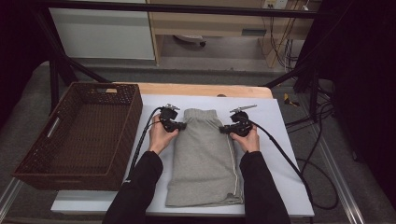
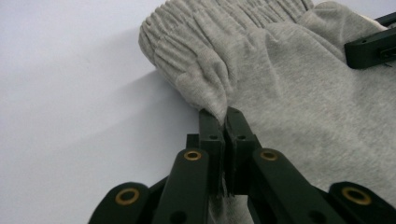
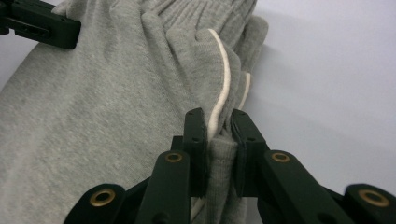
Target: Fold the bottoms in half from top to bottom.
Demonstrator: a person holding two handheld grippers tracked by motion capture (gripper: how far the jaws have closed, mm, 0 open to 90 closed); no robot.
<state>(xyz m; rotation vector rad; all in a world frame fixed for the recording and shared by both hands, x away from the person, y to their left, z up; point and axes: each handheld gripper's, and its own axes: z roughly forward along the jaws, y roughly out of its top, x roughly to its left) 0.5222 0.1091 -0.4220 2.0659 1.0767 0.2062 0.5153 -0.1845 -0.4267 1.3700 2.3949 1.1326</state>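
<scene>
Grey shorts (image 1: 203,156) with a white side stripe lie on the white table cover (image 1: 273,121), elastic waistband at the far end. My left gripper (image 1: 181,125) is shut on the shorts' left edge just below the waistband (image 2: 196,37), fabric pinched between its jaws (image 2: 225,116). My right gripper (image 1: 224,129) is shut on the right edge, clamping a fold of grey fabric and the white stripe (image 3: 219,100). The shorts (image 3: 93,107) bunch up toward the jaws. The other gripper's jaw tip shows far off in each gripper view.
A dark brown wicker basket (image 1: 35,149) stands at the table's left, overhanging its edge. The wooden table edge (image 1: 205,88) shows behind the white cover. Cables (image 1: 299,172) trail from both grippers off to the sides.
</scene>
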